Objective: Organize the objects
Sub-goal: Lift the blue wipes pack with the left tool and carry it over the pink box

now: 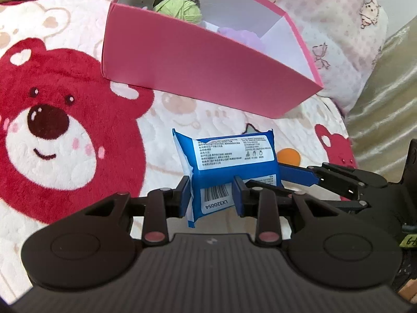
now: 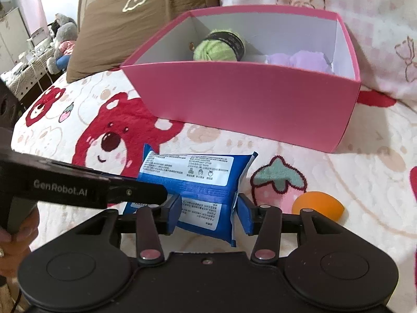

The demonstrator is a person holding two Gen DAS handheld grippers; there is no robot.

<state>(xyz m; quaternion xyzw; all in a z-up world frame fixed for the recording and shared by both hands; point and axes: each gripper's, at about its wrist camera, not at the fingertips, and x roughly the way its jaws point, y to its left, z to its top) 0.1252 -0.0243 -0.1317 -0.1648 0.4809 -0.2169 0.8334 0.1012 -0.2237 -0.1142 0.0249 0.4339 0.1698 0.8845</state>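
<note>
Bright soft daylight, faint shadows, fisheye-bent edges, slight blur

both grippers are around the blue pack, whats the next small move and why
Probably lift the blue plastic wipes pack slightly off the bear-print blanket. The left hand-held gripper and the right hand-held gripper each have fingers against its sides, and the open pink cardboard box behind it has higher walls to clear. Grip firmness can't be confirmed.

One pink box point(image 2: 250, 104), one green yarn ball point(image 2: 213, 48), one blue packet point(image 2: 198, 182), one orange ball point(image 2: 316, 206), two claws point(image 1: 211, 195) point(image 2: 209, 212).
</note>
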